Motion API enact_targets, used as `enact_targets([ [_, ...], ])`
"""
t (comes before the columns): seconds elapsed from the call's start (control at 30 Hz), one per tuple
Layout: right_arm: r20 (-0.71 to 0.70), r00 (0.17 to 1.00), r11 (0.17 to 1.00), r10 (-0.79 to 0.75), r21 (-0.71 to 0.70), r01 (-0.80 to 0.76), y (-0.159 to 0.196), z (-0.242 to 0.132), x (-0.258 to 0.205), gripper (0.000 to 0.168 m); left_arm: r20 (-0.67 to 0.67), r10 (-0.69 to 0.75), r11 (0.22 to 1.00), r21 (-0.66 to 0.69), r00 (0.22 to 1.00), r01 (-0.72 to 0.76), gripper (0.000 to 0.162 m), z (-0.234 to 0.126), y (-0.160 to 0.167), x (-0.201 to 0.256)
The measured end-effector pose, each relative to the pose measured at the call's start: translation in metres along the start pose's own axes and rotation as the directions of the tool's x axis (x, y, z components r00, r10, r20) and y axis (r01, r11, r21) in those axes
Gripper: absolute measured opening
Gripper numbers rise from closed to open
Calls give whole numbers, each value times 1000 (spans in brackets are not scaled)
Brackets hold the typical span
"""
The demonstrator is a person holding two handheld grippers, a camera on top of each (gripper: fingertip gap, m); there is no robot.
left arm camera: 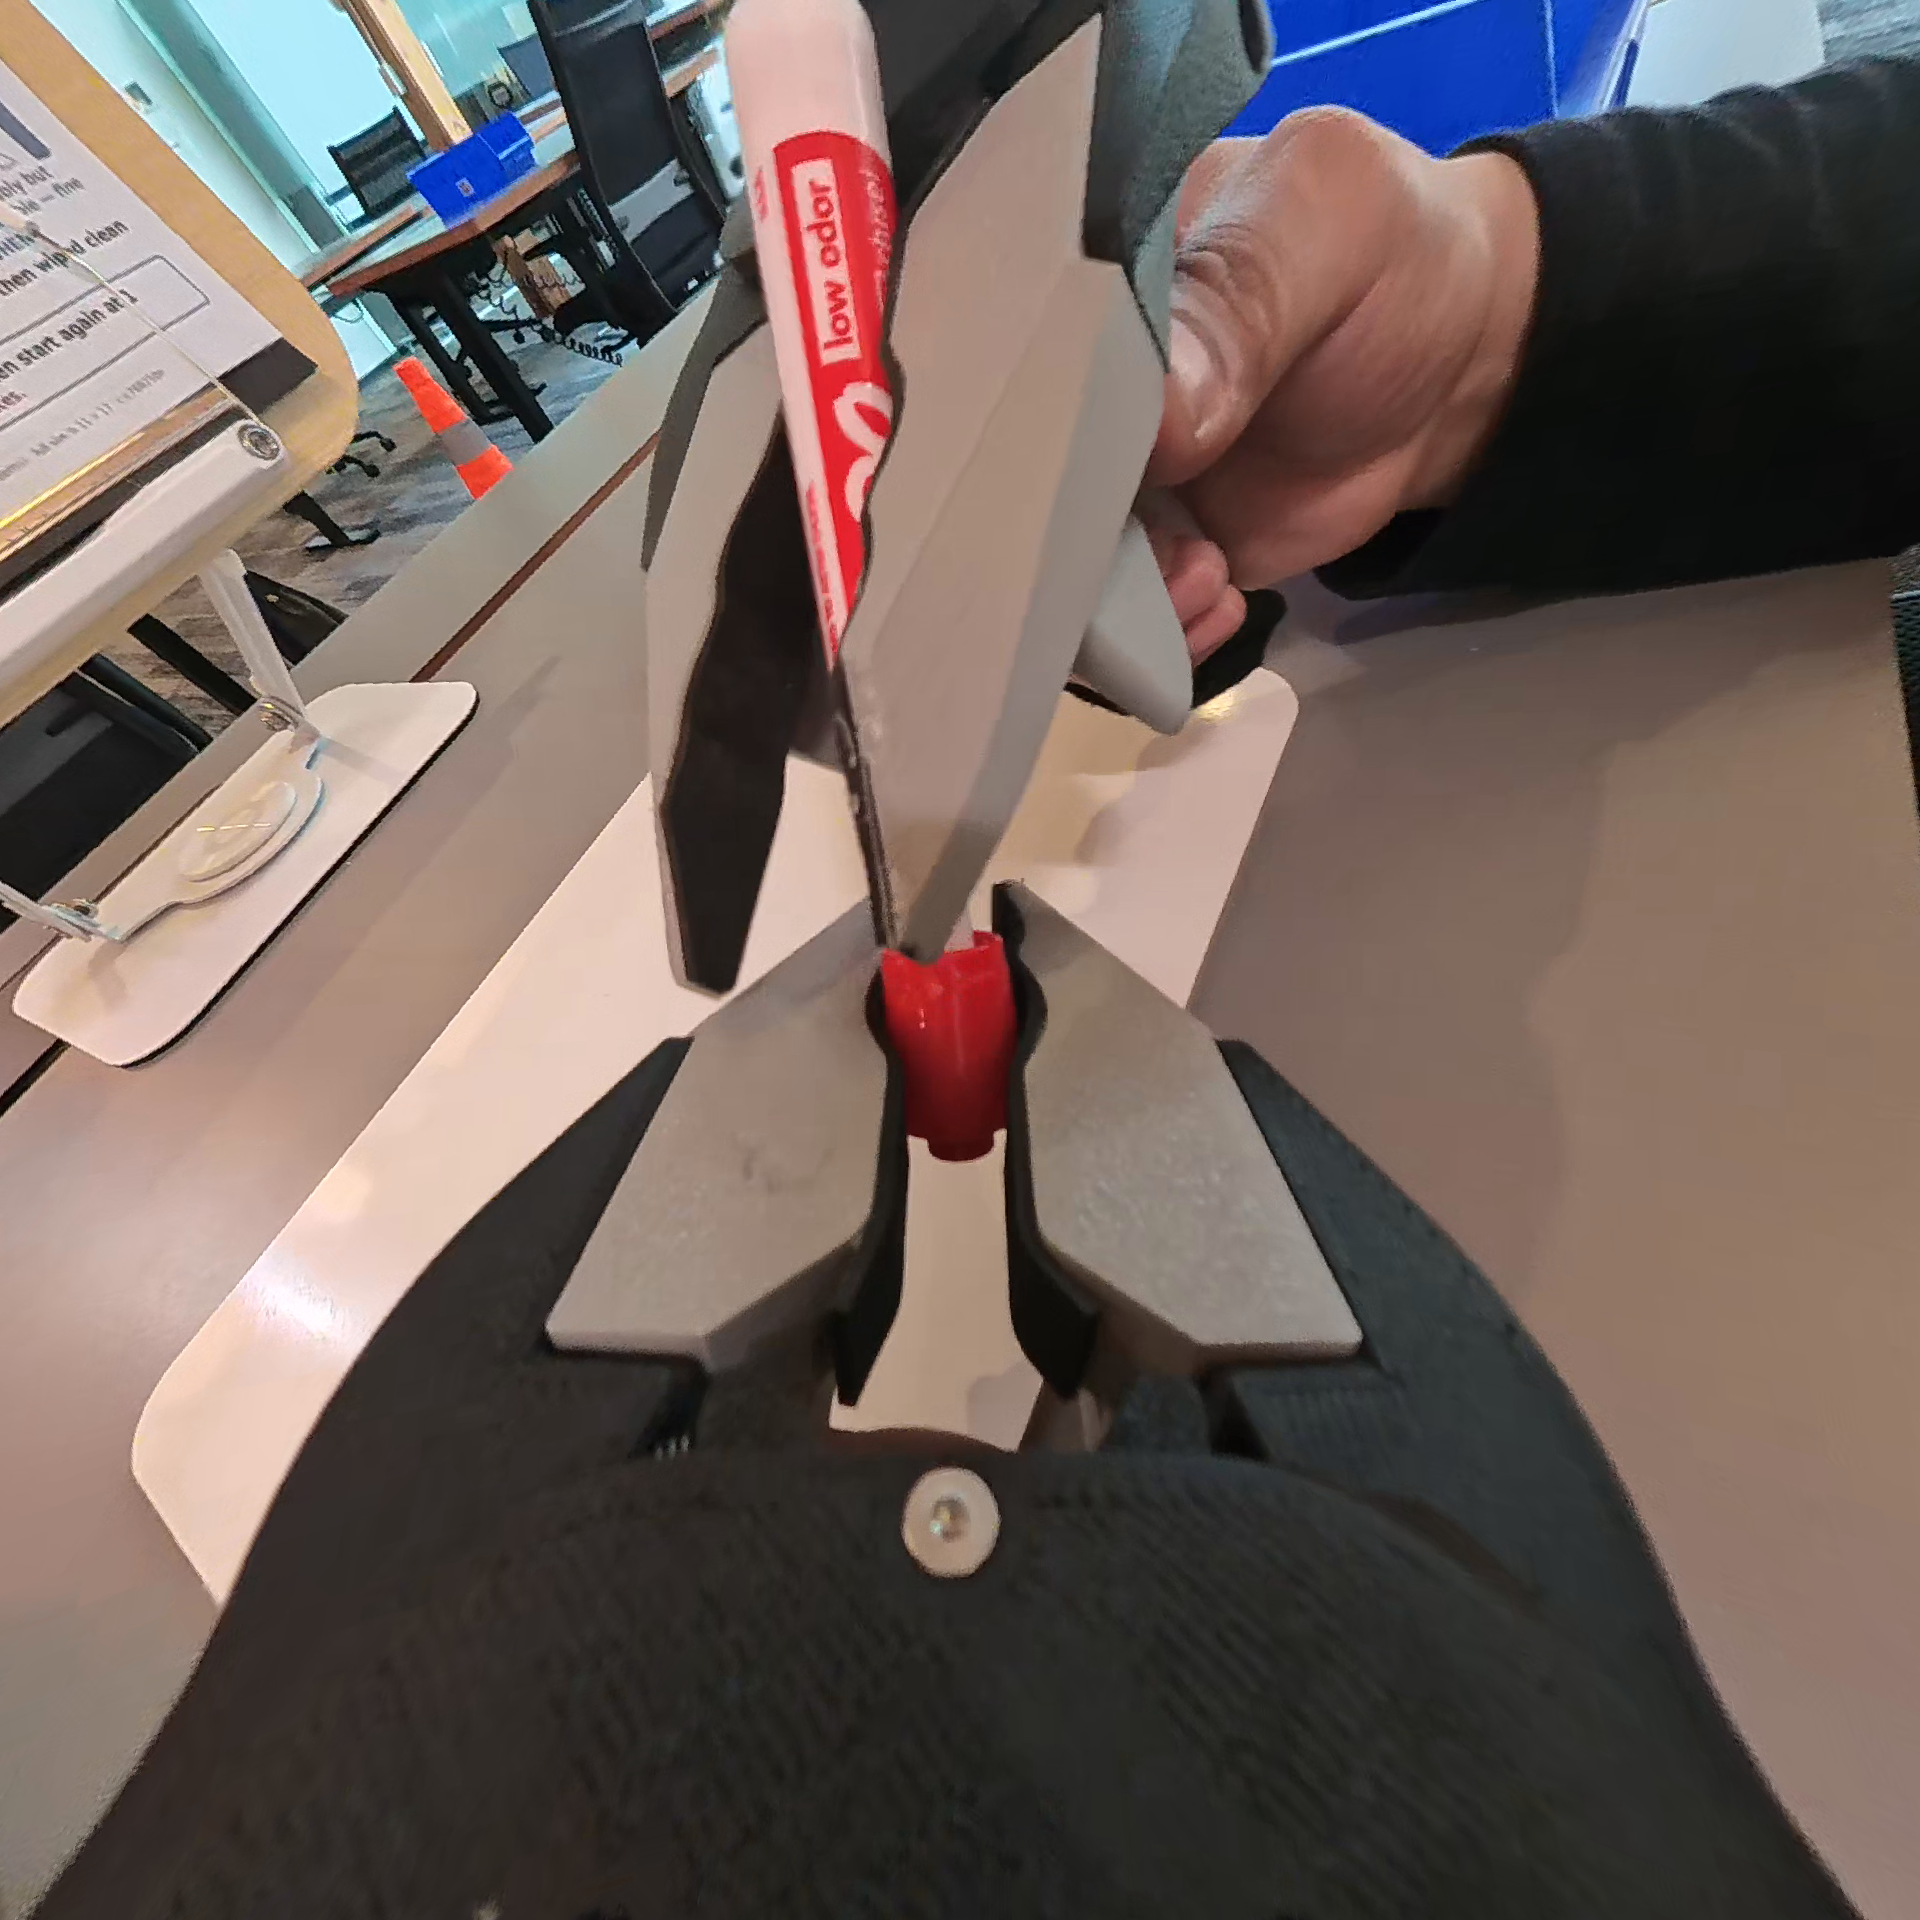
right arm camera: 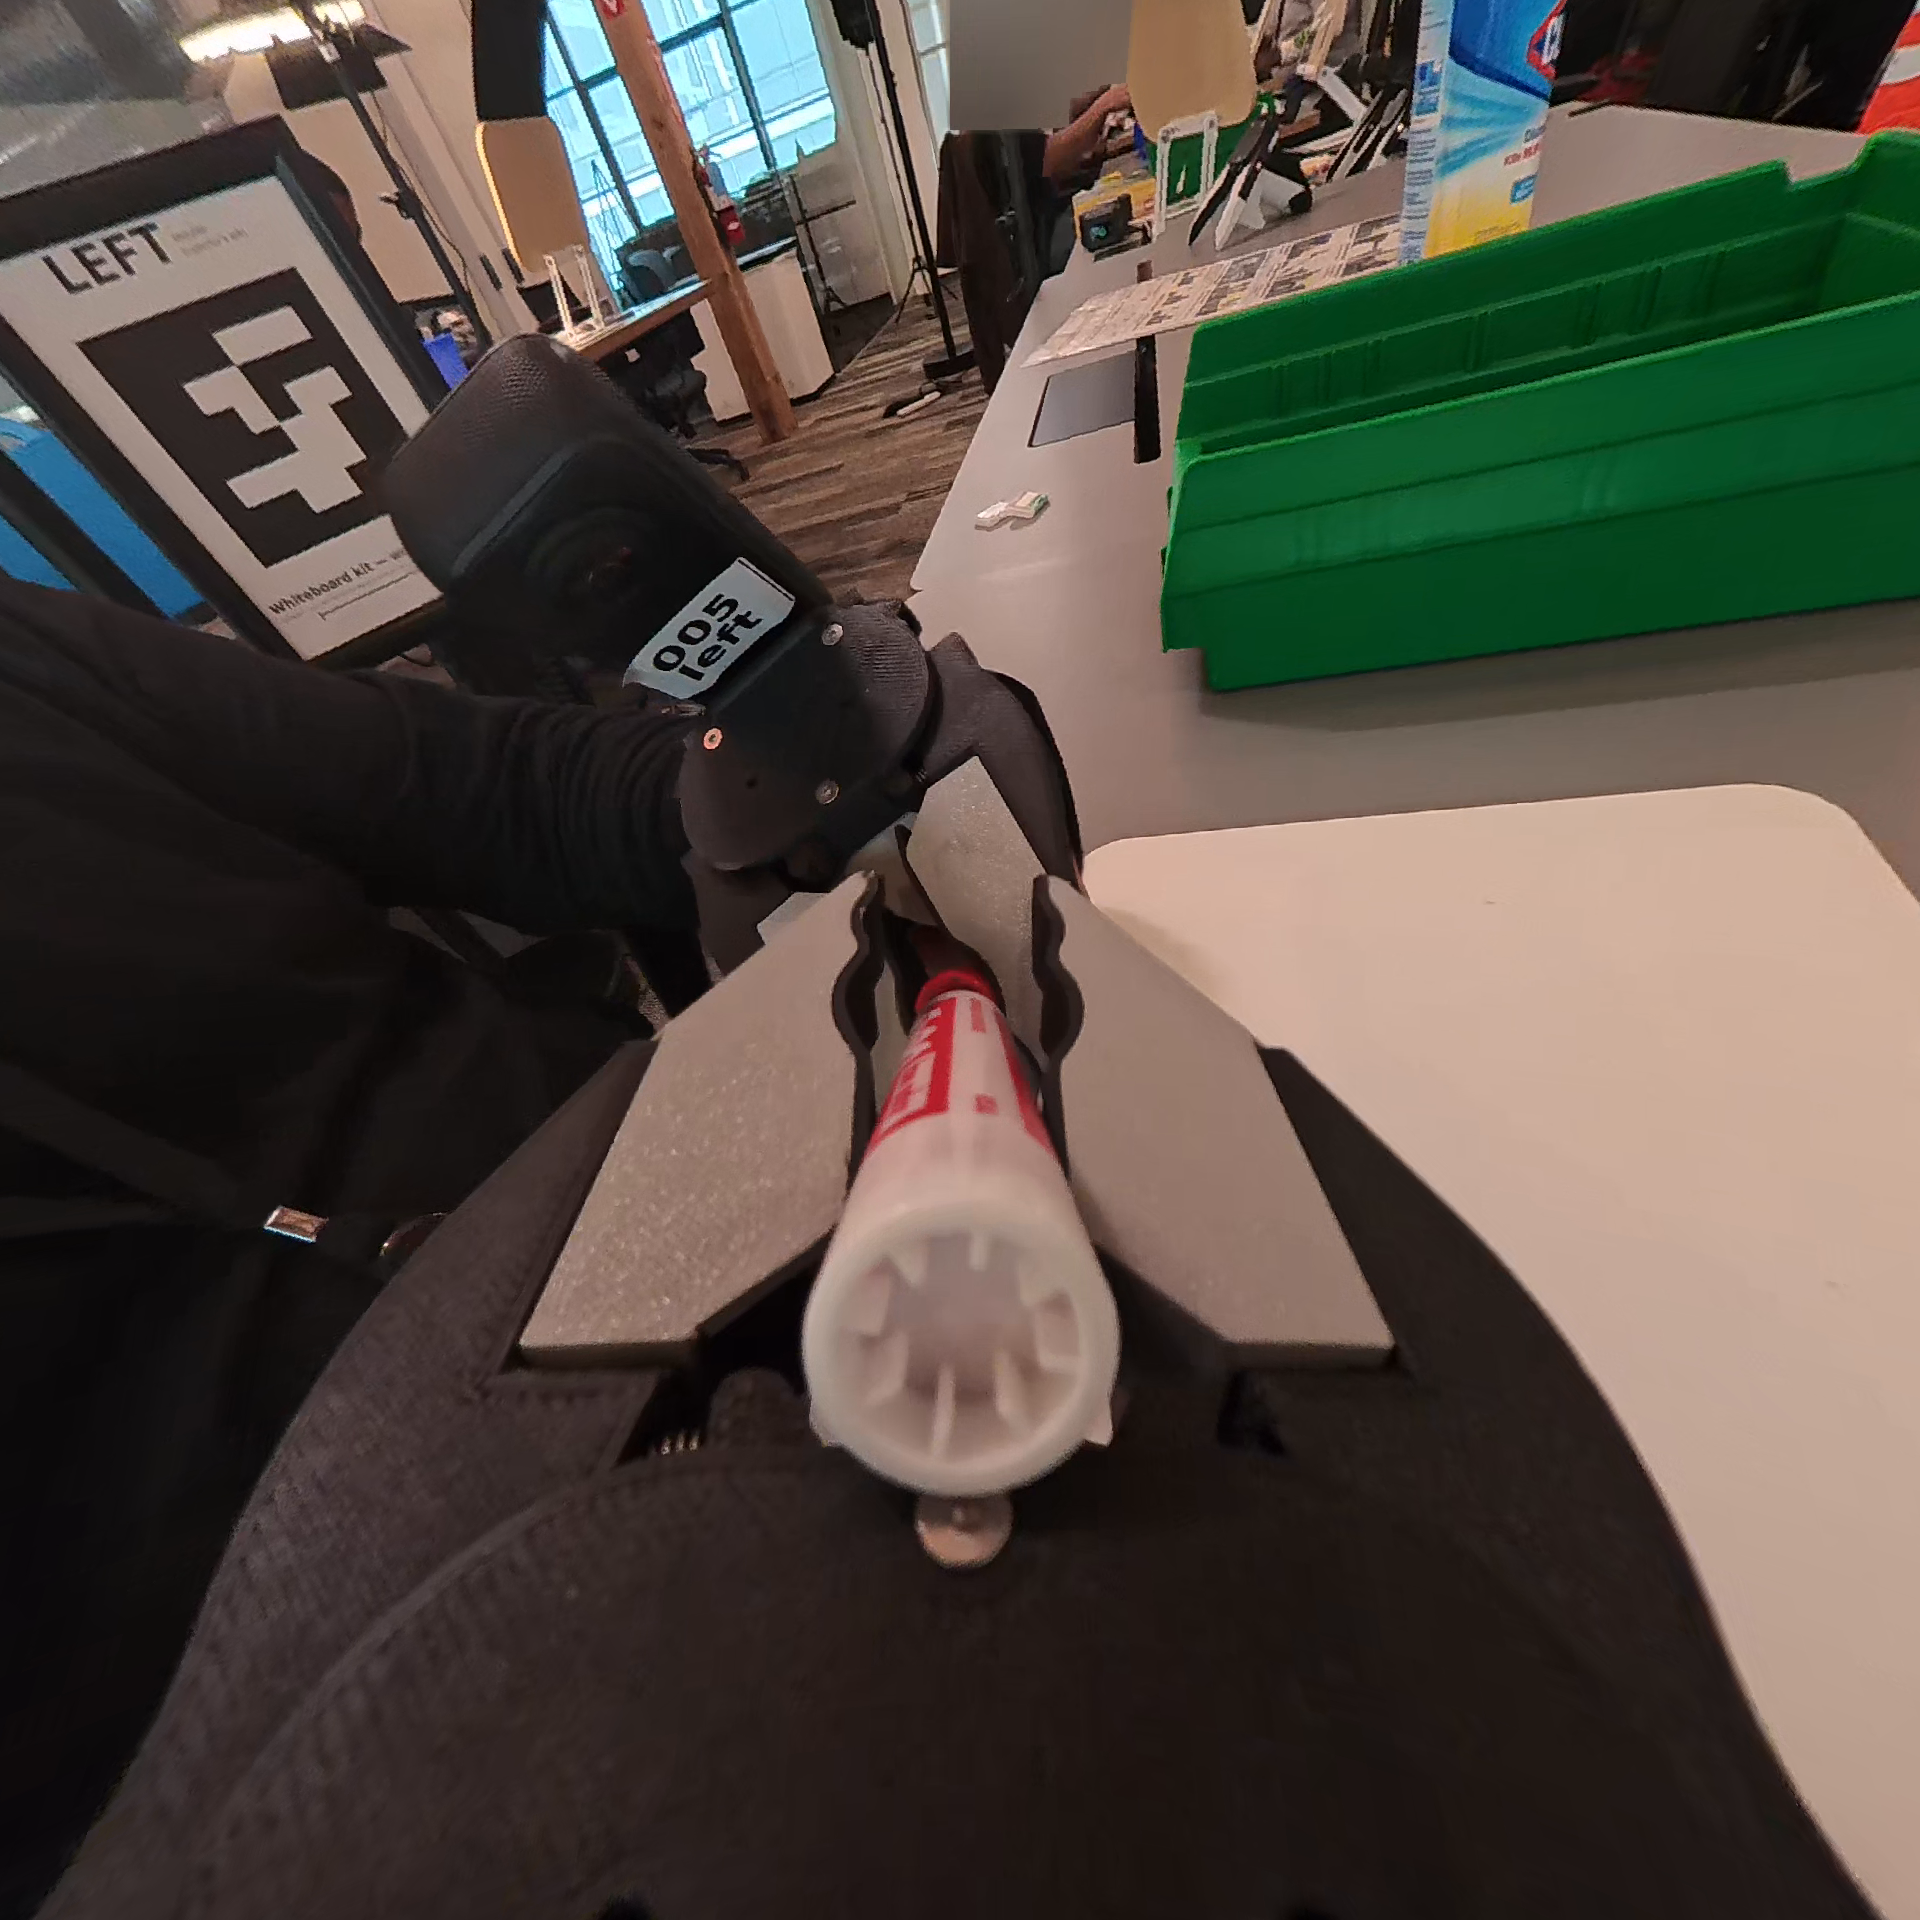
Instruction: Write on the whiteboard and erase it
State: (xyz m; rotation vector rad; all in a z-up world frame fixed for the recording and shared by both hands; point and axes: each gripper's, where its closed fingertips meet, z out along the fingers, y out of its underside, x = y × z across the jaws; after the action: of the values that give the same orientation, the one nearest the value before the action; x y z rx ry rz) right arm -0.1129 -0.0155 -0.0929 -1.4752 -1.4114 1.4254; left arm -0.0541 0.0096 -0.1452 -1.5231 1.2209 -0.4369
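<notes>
Left tool [left arm camera: 945, 997] is clamped on the red cap [left arm camera: 951, 1049] of the marker [right arm camera: 961, 1101]. Right tool [right arm camera: 956, 935] is clamped on the white barrel, butt end pointing back at its camera. Opposed grips on one axis: looks set up for a straight pull to uncap, though whether the cap has started to come off I can't tell. Both are held above the whiteboard [right arm camera: 1455, 1039], which lies flat on the bench [right arm camera: 1299, 748], so writing can start right below. Board looks blank; no eraser in view. Green bin [right arm camera: 1538, 468] sits behind the board.
</notes>
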Motion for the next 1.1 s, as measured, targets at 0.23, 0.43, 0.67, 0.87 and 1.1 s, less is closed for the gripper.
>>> enact_targets([
  [0.23, -31, 999, 999, -14, 39, 15, -9, -14, 4, 26, -38, -45, 999, -7, 998, 45, 11, 0, 3, 1],
  [0.43, -67, 997, 995, -45, 87, 51, -19, -19, 6, 25, -43, -21, 999, -27, 999, 20, 11, 1, 6, 4],
  [0.67, -71, 997, 983, -33, 178, 45, -27, -7, 5, 26, 33, 22, 999, 32, 999, -23, 11, 1, -6, -1],
  [0.87, -115, 993, 956, -35, 286, 66, -39, -15, 10, 26, 27, -11, 998, 65, 1000, 9, 11, 2, -10, -1],
  [1.1, 8, 996, 959, -85, 271, 80, -39, -15, -12, 25, -45, -124, 984, 127, 991, 129, 11, -4, -18, -2],
])
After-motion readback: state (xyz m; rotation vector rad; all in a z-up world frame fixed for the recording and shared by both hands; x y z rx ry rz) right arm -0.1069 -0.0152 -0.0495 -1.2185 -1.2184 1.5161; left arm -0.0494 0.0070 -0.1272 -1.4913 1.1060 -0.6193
